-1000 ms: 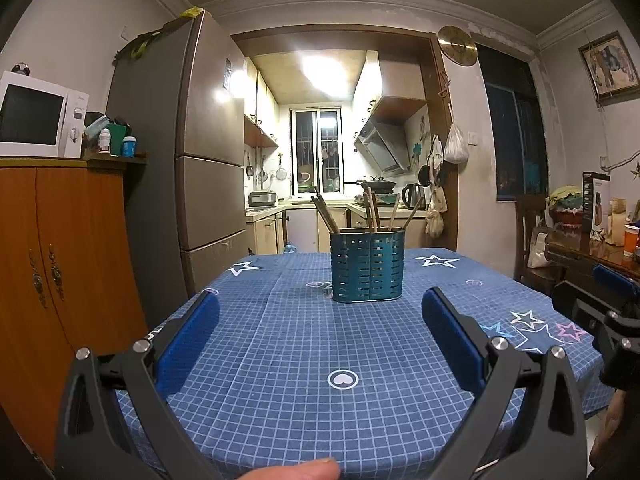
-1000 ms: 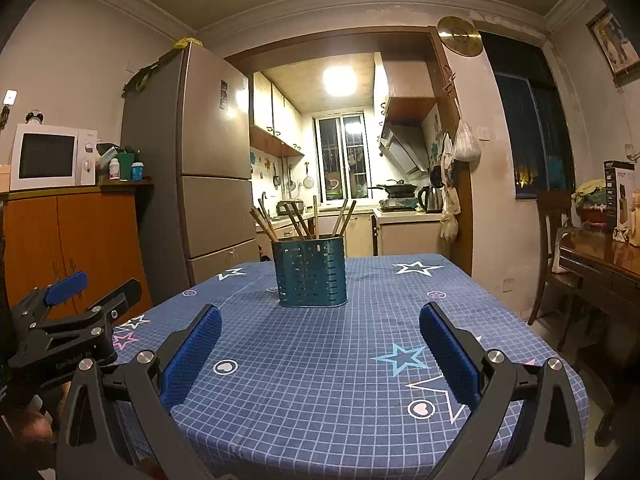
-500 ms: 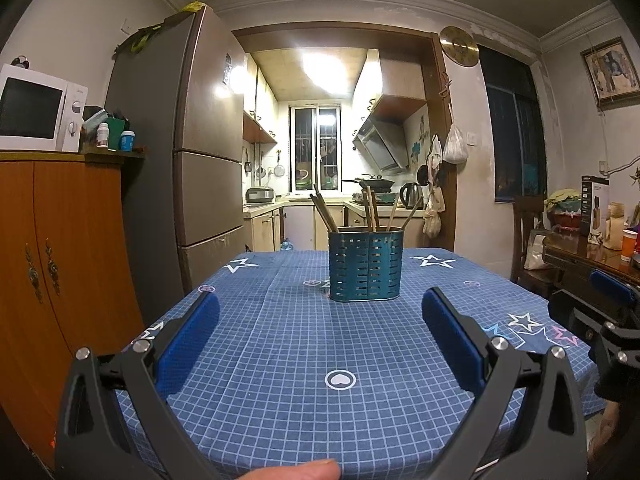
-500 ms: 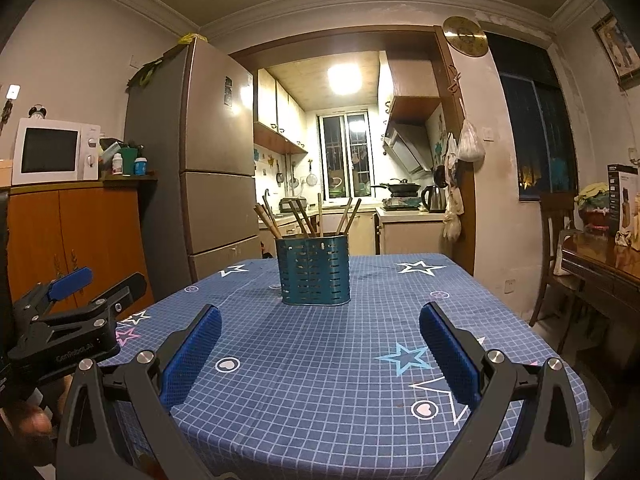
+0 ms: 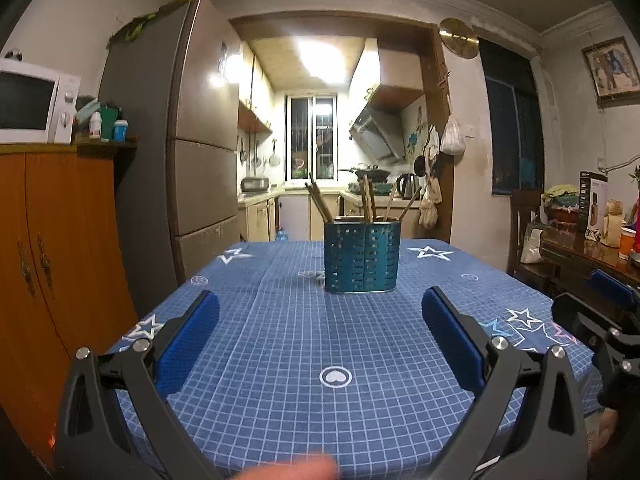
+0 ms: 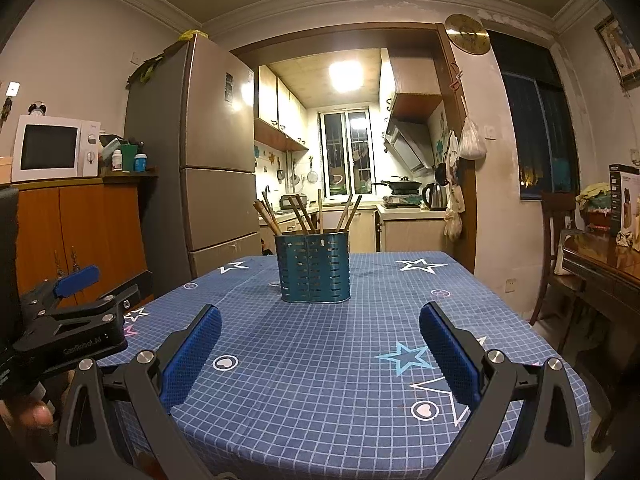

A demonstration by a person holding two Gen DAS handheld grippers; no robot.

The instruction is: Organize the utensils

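Both grippers level, pointing across the table toward the kitchen doorway, held near the table's near edge.

Left gripper [image 5: 320, 336]: jaws spread wide, blue pads far apart, nothing between them. A blurred fingertip shows at the bottom edge of the left wrist view. In the right wrist view the same gripper sits at the far left, side-on.

Right gripper [image 6: 320, 344]: jaws also spread wide, holding nothing. In the left wrist view it sits at the far right edge, partly cut off.

Teal perforated utensil holder [image 5: 362, 256] stands upright on the blue checked tablecloth [image 5: 280, 360], towards the far half of the table. It has two compartments side by side. Wooden chopsticks [image 5: 368, 200] stick out of the top, leaning in different directions; cannot tell how many per compartment.

Relative position: the holder is straight ahead of both grippers, well apart from the fingertips, with bare cloth between. In the left view it lies slightly right of the centreline; in the right view [image 6: 313, 266] slightly left. So it sits roughly between the two grippers' axes.

Background: fridge [image 6: 208, 152] and microwave [image 6: 52, 148] on the left.
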